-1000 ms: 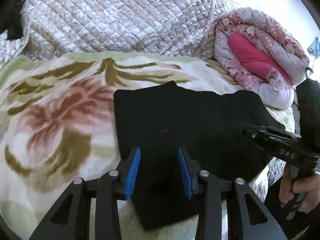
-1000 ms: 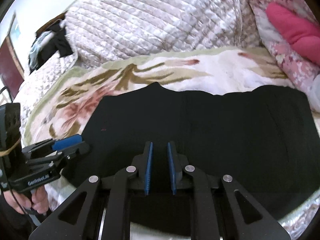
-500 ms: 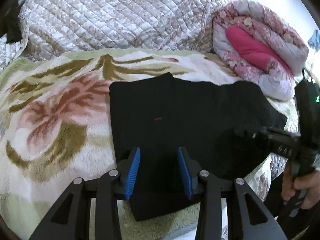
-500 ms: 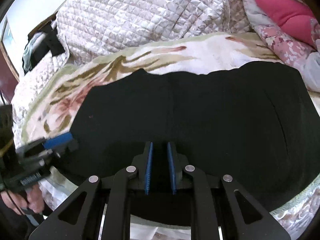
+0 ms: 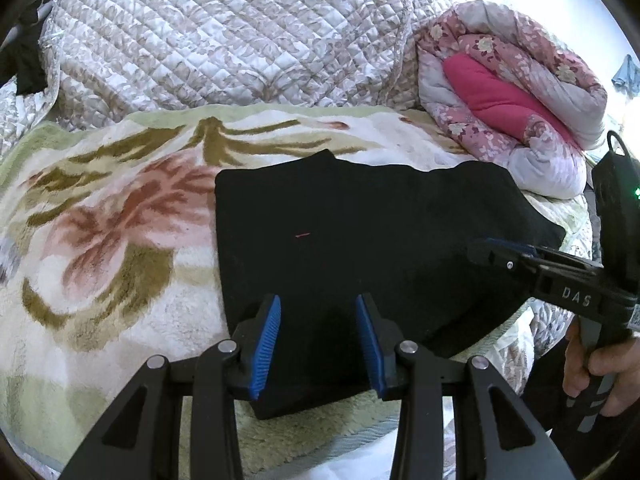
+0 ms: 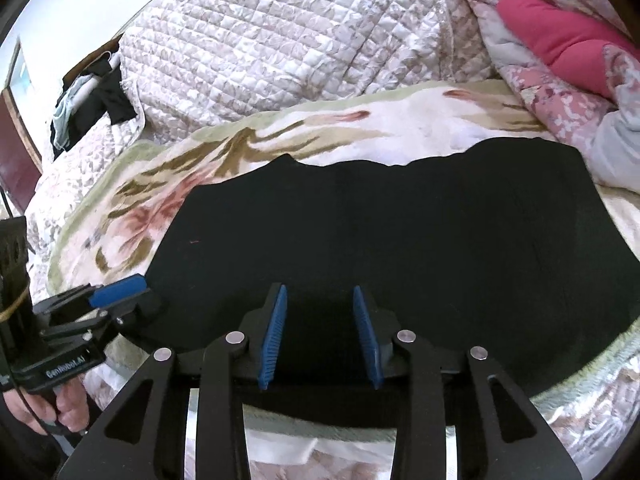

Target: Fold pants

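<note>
Black pants (image 5: 360, 240) lie flat, folded into a broad rectangle, on a floral fleece blanket (image 5: 100, 240); they also show in the right wrist view (image 6: 400, 240). My left gripper (image 5: 318, 340) is open and empty over the pants' near left edge. My right gripper (image 6: 320, 334) is open and empty over the near edge, further right. The right gripper shows from the side in the left wrist view (image 5: 520, 256). The left gripper shows at the lower left of the right wrist view (image 6: 112, 300).
A quilted beige bedspread (image 5: 220, 40) is heaped behind the blanket. A rolled pink floral duvet (image 5: 512, 92) lies at the back right. Dark clothes (image 6: 92, 104) hang at the far left. The bed's near edge runs just below the pants.
My right gripper has opened from nearly shut to wide. Both grippers have drawn back slightly, so the pants sit a little farther away.
</note>
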A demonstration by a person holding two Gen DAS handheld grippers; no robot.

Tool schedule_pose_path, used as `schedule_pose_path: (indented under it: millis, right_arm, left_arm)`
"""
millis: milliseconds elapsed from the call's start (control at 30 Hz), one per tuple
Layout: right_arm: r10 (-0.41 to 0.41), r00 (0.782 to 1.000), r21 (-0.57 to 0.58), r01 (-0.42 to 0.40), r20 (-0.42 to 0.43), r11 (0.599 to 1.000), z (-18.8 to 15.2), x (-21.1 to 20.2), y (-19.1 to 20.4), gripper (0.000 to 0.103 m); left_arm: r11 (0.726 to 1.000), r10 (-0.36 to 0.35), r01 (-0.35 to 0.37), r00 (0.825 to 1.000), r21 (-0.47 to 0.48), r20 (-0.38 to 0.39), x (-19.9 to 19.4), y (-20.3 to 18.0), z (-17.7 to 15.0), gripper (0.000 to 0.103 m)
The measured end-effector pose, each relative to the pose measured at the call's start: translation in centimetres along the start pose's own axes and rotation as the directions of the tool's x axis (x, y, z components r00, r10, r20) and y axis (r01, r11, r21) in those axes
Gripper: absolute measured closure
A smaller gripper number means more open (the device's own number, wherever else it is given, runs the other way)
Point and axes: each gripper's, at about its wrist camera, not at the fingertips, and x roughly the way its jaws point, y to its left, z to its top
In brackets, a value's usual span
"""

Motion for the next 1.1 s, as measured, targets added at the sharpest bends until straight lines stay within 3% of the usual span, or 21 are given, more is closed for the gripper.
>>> schedule_pose_path:
  millis: [67, 167, 267, 400, 533, 867, 967, 1100]
  right_arm:
    - [-0.047, 0.998, -0.011, 0.047, -0.033, 0.999, -0.4, 0.4, -0.5, 0.068]
    - [-0.073, 0.997, 0.018, 0.073, 0.007, 0.997, -0.5, -1.1, -1.5, 0.068]
    - [-0.100, 0.992, 0.123, 0.091, 0.071, 0.988, -0.6, -3.4, -3.8, 0.067]
    - [-0.150, 0.981, 0.315, 0.106, 0.119, 0.943, -1.6, -6.0, -7.9, 0.047]
    - [-0.163, 0.976, 0.447, 0.082, 0.147, 0.891, -2.5, -7.1, -10.6, 0.046]
    - [-0.185, 0.969, 0.535, 0.069, 0.166, 0.842, -3.3, -7.8, -12.0, 0.046]
    - [-0.225, 0.963, 0.572, 0.103, 0.147, 0.814, -3.8, -7.8, -12.6, 0.045]
    - [-0.204, 0.967, 0.625, 0.066, 0.151, 0.778, -4.2, -7.2, -14.1, 0.043]
  left_arm:
    - [1.000, -0.008, 0.008, 1.000, 0.017, -0.011, 0.2, -0.5, -0.3, 0.061]
    - [0.999, 0.002, -0.001, 1.000, 0.047, -0.024, 0.5, -1.0, -0.9, 0.061]
    - [0.999, -0.003, 0.004, 1.000, 0.051, -0.019, 0.3, -0.9, -1.0, 0.061]
    - [0.999, -0.005, 0.006, 1.000, 0.045, -0.019, 0.4, -0.8, -1.0, 0.061]
    - [0.999, -0.003, 0.004, 1.000, 0.047, -0.017, 0.4, -0.8, -1.1, 0.061]
    - [0.999, -0.004, 0.005, 1.000, 0.047, -0.017, 0.4, -0.9, -1.2, 0.061]
    - [0.999, -0.003, 0.004, 1.000, 0.047, -0.017, 0.5, -0.8, -1.2, 0.061]
    - [0.999, -0.003, 0.004, 1.000, 0.047, -0.016, 0.4, -0.8, -1.2, 0.060]
